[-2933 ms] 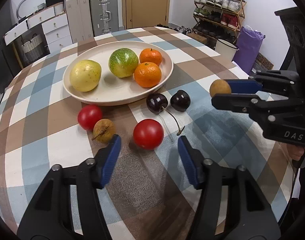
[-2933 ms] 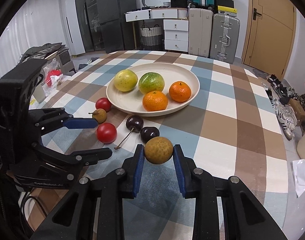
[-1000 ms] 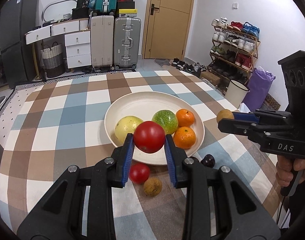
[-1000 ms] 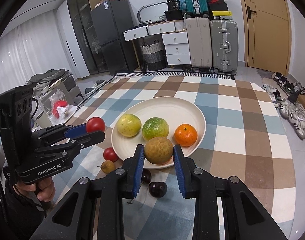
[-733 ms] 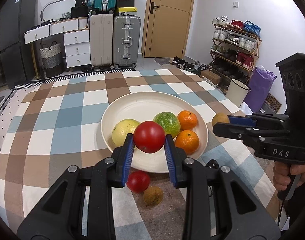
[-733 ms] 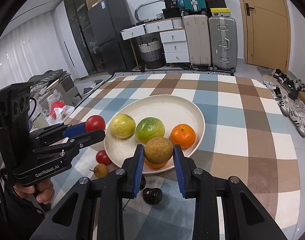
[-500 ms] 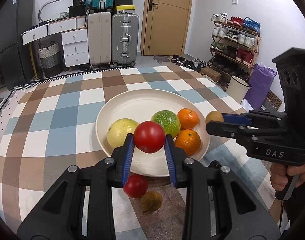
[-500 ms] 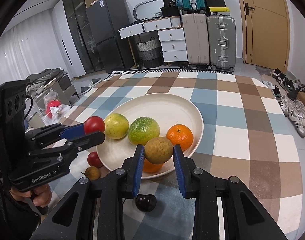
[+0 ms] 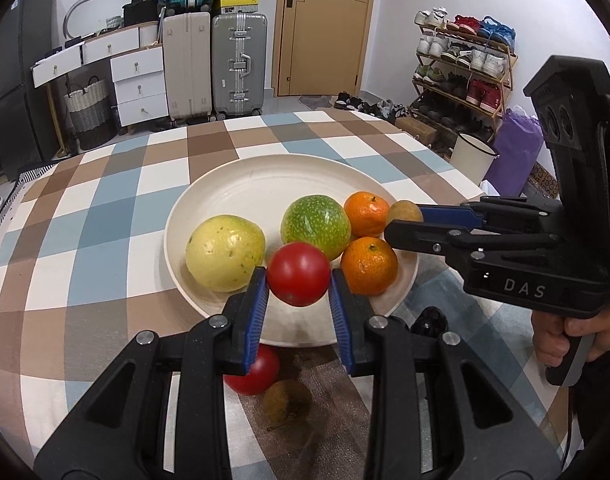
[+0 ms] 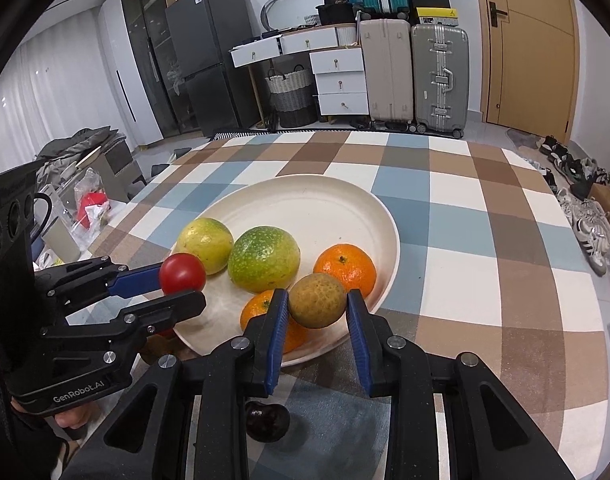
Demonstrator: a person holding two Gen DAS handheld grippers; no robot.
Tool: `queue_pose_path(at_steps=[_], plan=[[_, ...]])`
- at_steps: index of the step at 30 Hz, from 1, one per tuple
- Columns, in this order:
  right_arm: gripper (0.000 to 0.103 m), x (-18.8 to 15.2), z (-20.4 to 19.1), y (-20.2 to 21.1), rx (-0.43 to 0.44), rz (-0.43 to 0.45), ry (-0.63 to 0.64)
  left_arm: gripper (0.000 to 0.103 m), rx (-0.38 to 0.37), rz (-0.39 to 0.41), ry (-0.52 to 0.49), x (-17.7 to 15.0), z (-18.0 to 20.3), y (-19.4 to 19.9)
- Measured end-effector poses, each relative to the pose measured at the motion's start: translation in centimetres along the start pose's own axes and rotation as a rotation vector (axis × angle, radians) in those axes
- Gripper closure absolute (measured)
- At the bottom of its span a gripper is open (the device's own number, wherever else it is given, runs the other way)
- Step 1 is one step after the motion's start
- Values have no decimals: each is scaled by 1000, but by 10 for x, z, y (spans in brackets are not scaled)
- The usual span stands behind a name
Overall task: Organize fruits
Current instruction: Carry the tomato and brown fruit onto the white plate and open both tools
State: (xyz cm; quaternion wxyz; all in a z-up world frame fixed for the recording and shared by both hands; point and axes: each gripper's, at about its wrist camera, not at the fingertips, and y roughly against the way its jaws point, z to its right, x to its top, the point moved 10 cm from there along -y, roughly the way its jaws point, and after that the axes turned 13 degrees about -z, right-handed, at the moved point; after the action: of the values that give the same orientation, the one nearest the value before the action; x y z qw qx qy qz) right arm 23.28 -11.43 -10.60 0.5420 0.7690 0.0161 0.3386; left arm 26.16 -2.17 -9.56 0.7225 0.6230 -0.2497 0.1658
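A cream plate [image 9: 265,188] [image 10: 325,208] on the checked table holds a yellow fruit [image 9: 224,253], a green fruit [image 9: 315,222] and two oranges [image 9: 369,266]. My left gripper [image 9: 298,276] is shut on a red tomato [image 9: 298,273] [image 10: 182,273], held over the plate's near rim. My right gripper [image 10: 316,307] is shut on a brown round fruit [image 10: 317,300] [image 9: 403,213], held over the plate's right rim beside the oranges. On the cloth in front lie another red tomato [image 9: 253,372], a small brown fruit [image 9: 287,400] and a dark cherry [image 10: 267,420].
The checked tablecloth [image 10: 485,260] stretches right of and behind the plate. Suitcases [image 9: 239,64] and white drawers [image 9: 139,88] stand behind the table, a shoe rack [image 9: 465,72] at the right, a dark fridge [image 10: 201,68] at the left.
Both grippers have moved forward and lower towards the plate, each still holding its fruit. The plate looks larger and nearer in both views.
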Motion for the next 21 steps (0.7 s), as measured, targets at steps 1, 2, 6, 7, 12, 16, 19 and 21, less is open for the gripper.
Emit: queue_pose_path(at_steps=[1, 2, 6, 7, 12, 16, 19, 21], plan=[[73, 1, 0, -2, 2, -2, -1, 75, 2, -2, 1, 0, 0, -2], [73, 1, 1, -4, 7, -5, -4, 75, 1, -5, 3, 0, -1, -3], [73, 5, 4, -7, 9, -3, -13, 75, -7, -12, 13, 0, -3, -6], [73, 6, 6, -8, 12, -2, -17, 75, -7, -13, 16, 0, -4, -6], [73, 9, 10, -11, 27, 1, -37, 75, -10, -18, 35, 0, -9, -10], [73, 9, 8, -11, 43, 8, -36, 75, -9, -25, 46, 0, -11, -11], [73, 9, 8, -11, 48, 12, -46, 75, -1, -27, 54, 0, -13, -11], [69, 9, 10, -8, 44, 19, -53, 75, 8, -22, 62, 0, -15, -10]])
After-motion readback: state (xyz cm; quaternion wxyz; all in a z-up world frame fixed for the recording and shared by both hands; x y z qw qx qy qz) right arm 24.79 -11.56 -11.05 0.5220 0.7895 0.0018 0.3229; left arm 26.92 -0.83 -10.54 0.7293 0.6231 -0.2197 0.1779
